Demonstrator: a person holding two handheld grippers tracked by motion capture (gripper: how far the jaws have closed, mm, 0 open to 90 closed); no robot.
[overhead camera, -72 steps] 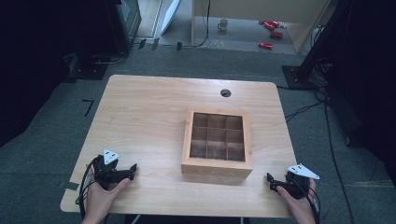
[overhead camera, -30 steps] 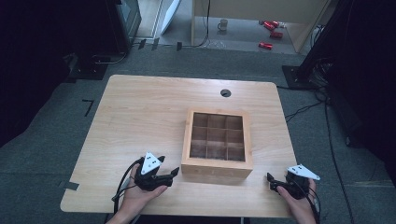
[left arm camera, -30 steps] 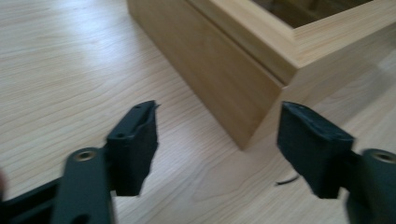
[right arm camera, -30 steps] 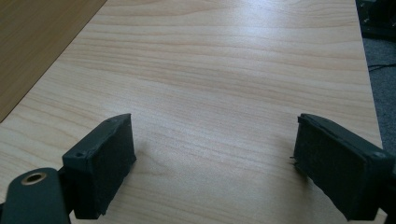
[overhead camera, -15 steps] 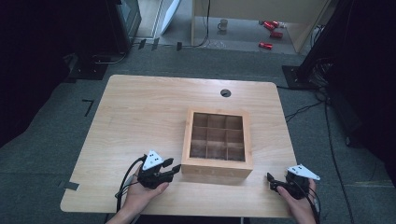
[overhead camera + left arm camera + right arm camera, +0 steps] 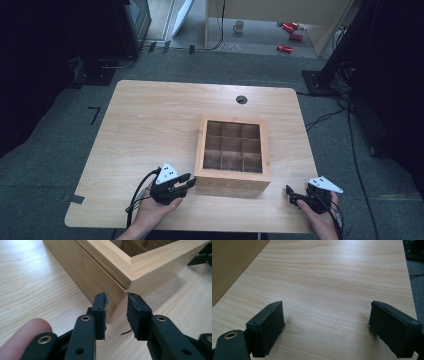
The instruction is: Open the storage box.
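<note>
While the table (image 6: 150, 120) takes up most of the high view, a pale wood slab with a cable hole (image 6: 241, 99) near its far edge, what concerns us is the wooden box (image 6: 232, 155) standing right of its middle, towards our side. We see a square box of light wood with a nine-pane grid lid, its walls thick and flat. We judge it stiff and fairly heavy for its size, smooth-faced and so liable to slip under rubber pads. The panes look like glass, so we would keep off them. A seam runs under the lid frame, visible in the left gripper view (image 6: 117, 283), which suggests the lid lifts or hinges. A hold on the frame alone may open the box rather than move it.

Our left gripper (image 6: 183, 184) sits at the box's near left corner. Its jaws have just been closing and now stand narrowly apart, with the corner edge just ahead of the gap and nothing pressed between the pads (image 6: 136, 312). Our right gripper (image 6: 292, 196) rests near the table's near right corner, clear of the box, with its jaws wide apart over bare wood.

For a firm hold we would take the lid frame's lip or a wall edge, one gripper on each side.
</note>
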